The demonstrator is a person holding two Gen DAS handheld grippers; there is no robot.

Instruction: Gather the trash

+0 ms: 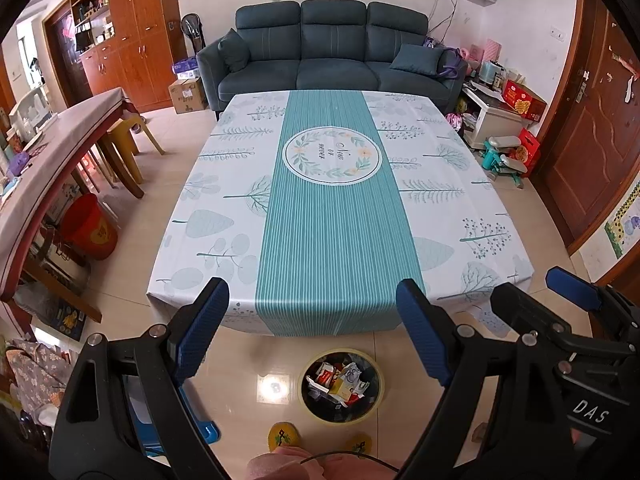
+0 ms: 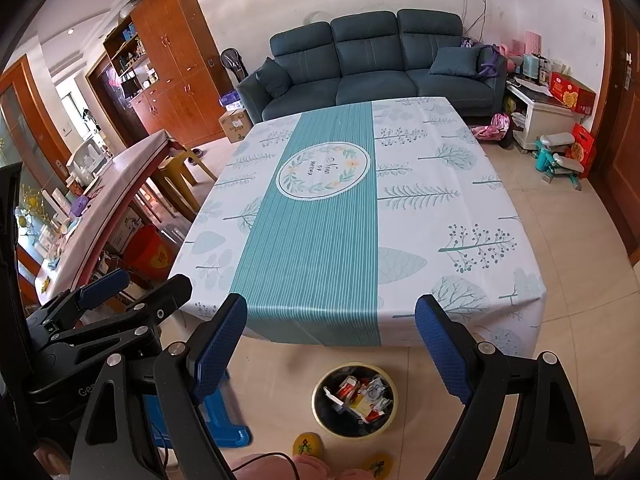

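Both hover side by side short of the near edge of the bench [image 1: 332, 216], each spread wide and holding nothing: left gripper [image 1: 312, 328] with its blue pads [image 1: 202, 330] well apart, right gripper [image 2: 340, 348] likewise, and seen again at the right edge of the left view. Below and just ahead of both, on the floor [image 1: 256, 352] between the bench edge and a pair of yellow slippers [image 1: 282, 436], stands a round bin [image 1: 372, 406] holding the trash [image 1: 340, 380], a heap of red, white and yellow wrappers and small boxes. Ahead, nothing but a patterned cloth [image 2: 312, 248] showing on the bench top; no loose scrap visible there or on the floor close by. Judged from this: collecting looks done or nearly done, the step in hand a pause or a last check, not a grasp. Next move, if any, calls for scanning the bench and floor for stray pieces, then lowering one gripper over whatever turns up and carrying it back and down to the bin; otherwise, simply drawing back. Little risk beyond clipping the hanging cloth edge or knocking the bin.
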